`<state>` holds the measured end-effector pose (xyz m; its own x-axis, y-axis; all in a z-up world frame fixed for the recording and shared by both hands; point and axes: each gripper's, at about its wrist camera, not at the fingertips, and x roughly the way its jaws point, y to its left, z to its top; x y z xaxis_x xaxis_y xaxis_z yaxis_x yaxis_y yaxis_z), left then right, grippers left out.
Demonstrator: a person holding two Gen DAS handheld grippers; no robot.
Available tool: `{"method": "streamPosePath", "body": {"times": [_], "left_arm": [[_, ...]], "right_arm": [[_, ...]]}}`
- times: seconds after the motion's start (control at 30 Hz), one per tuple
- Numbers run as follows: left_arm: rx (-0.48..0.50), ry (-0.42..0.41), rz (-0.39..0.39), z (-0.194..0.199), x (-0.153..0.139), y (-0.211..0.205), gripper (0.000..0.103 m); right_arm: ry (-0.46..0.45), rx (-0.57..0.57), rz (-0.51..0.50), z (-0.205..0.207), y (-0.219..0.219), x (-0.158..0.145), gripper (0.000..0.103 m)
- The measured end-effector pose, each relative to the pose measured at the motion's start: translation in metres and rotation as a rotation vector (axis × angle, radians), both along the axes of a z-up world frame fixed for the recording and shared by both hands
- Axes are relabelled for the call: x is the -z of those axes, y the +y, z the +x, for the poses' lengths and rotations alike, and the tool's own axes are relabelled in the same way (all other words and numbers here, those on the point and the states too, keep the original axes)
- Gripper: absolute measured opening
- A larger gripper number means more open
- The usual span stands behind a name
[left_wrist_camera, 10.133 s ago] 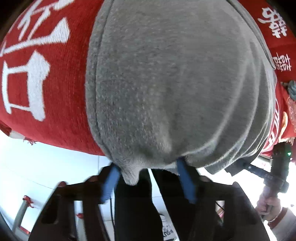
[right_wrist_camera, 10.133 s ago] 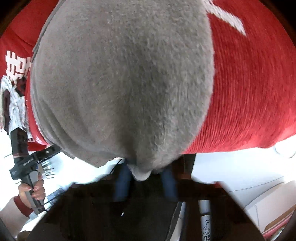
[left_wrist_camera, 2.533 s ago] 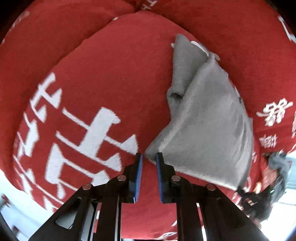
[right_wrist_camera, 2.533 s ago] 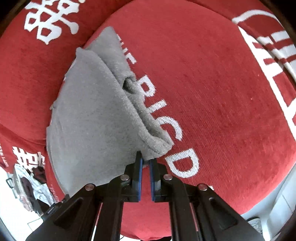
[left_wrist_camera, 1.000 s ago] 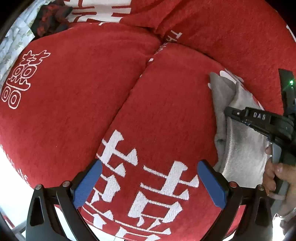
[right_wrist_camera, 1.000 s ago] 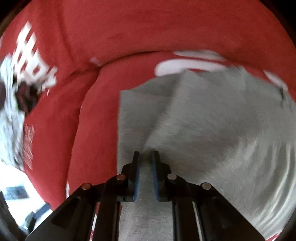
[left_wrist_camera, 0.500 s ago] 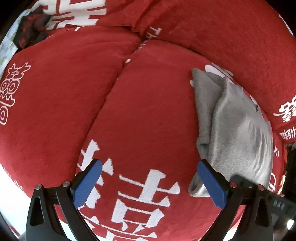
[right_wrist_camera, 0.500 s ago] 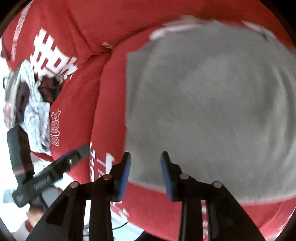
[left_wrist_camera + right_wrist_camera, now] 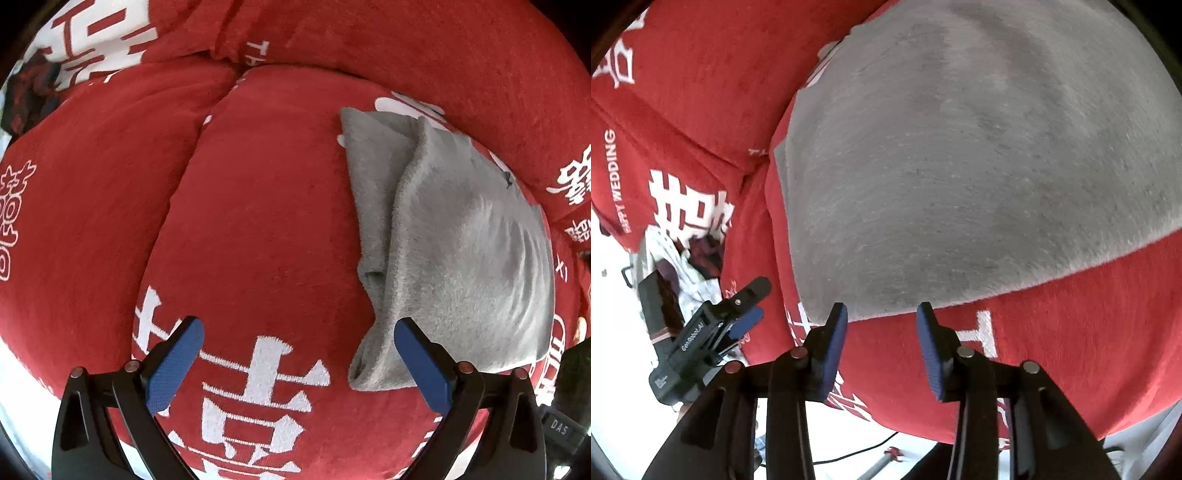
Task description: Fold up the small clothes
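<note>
A grey fleece garment (image 9: 461, 251) lies folded on a red seat cushion (image 9: 258, 221) with white characters. My left gripper (image 9: 297, 328) points straight down over the cushion, open wide, with only red fabric between its blue pads; the garment's near corner lies just inside the right pad. In the right wrist view the garment (image 9: 960, 166) fills the upper right. My right gripper (image 9: 882, 314) stands just short of its near edge, jaws opening, with nothing between them. The left gripper (image 9: 757, 301) shows at the lower left of that view.
More red cushions with white lettering (image 9: 683, 122) rise behind the seat. A heap of white and dark clothes (image 9: 683, 258) lies at the sofa's left end. White floor (image 9: 613, 295) and a thin cable (image 9: 857, 450) show below the sofa's front edge.
My right gripper has let go of the grey garment's edge, opened, and rolled and drawn back from it. The left gripper slid sideways, still wide open, so the garment now sits nearer its right pad.
</note>
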<state>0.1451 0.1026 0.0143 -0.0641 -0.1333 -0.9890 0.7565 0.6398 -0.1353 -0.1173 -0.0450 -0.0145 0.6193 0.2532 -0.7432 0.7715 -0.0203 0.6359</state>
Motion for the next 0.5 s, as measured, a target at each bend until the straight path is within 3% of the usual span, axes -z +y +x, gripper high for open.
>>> {"method": "streamPosePath", "body": {"times": [0.2,0.43,0.5], "left_arm": [[0.026,0.010,0.017,-0.006,0.005,-0.007,0.103],[0.041,0.024,0.019,-0.004,0.008,-0.016,0.103],[0.024,0.028,0.009,0.004,0.008,-0.016,0.103]], "right_arm": [[-0.033,0.032,0.069,-0.006,0.011,0.015,0.043],[-0.086,0.155,0.108,-0.020,0.022,0.035,0.043],[-0.117,0.184,0.107,-0.023,0.023,0.035,0.052]]}}
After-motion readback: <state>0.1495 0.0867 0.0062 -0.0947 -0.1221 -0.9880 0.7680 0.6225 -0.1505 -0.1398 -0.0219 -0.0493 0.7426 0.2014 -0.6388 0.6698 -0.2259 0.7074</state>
